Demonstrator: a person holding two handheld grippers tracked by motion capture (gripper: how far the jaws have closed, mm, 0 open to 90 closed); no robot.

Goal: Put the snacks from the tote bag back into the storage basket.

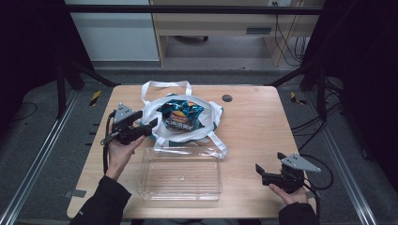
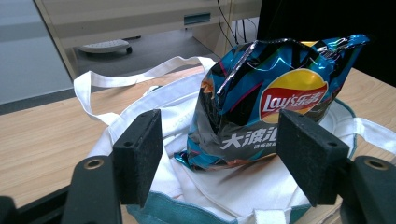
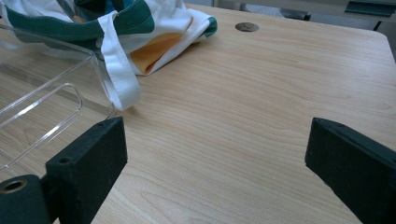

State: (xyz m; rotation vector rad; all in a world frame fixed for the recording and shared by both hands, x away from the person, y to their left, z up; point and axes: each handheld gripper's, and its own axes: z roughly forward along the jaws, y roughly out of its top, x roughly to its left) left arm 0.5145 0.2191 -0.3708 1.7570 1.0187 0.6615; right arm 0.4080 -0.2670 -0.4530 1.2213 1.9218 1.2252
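1. Lying on the far middle of the wooden table (image 1: 253, 126) is a white tote bag (image 1: 209, 123) with green trim, and its long white handles are spread out around it.
2. On top of the bag rests a blue and black chip bag (image 1: 181, 115); in the left gripper view the chip bag (image 2: 275, 98) stands up a little from the white cloth, with a red and yellow logo on its front.
3. A clear plastic bin (image 1: 180, 173) sits on the near side of the table, just in front of the tote bag, and one white handle lies over its far edge.
4. The left gripper (image 1: 143, 129) is held by the left hand (image 1: 119, 152) just beside the left side of the tote bag. Its jaws are spread wide, pointing at the chip bag, and they hold nothing.
5. The right gripper (image 1: 265, 174) is held low near the right front corner of the table, well apart from the bags. Its jaws are also spread wide over bare wood, with nothing between them.
6. A small dark round disc (image 1: 227, 98) is set in the table top, to the right of the tote bag.
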